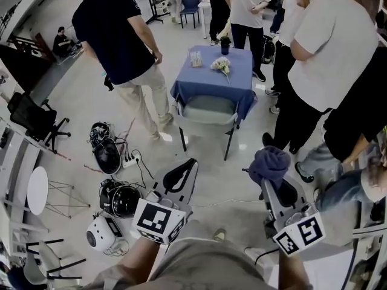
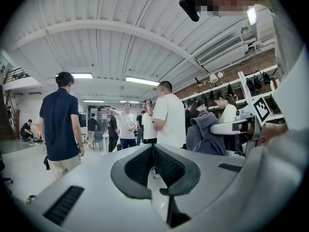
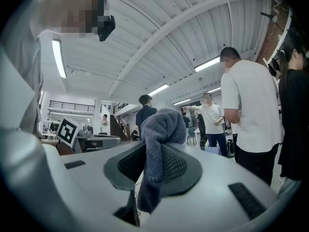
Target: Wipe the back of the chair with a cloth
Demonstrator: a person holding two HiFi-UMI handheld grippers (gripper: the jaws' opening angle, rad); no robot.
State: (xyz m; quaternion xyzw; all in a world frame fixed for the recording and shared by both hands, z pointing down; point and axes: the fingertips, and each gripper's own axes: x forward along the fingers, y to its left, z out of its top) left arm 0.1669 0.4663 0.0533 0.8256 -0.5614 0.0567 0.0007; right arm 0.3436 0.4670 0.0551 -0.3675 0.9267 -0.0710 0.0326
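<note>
Grey-blue cloth (image 3: 161, 124) bunched, clamped between the jaws of the right gripper (image 3: 150, 150), its tail hanging below. Chair (image 1: 208, 115) stands well apart from it, at the near edge of the blue-draped table (image 1: 242, 71). Left gripper (image 2: 153, 148): jaws pressed together, nothing held.

The head view looks steeply down from above onto the floor (image 1: 84, 101). The left gripper (image 1: 189, 164) and right gripper (image 1: 273, 177) are near its lower edge, and the chair (image 1: 208, 116) and table (image 1: 213, 77) lie further ahead. Each gripper view sits close behind its own jaws, facing level across the room under the ceiling (image 2: 120, 42). All three share the person in a dark shirt (image 1: 112, 35). Each gripper view also catches the other's marker cube (image 2: 261, 109).
</note>
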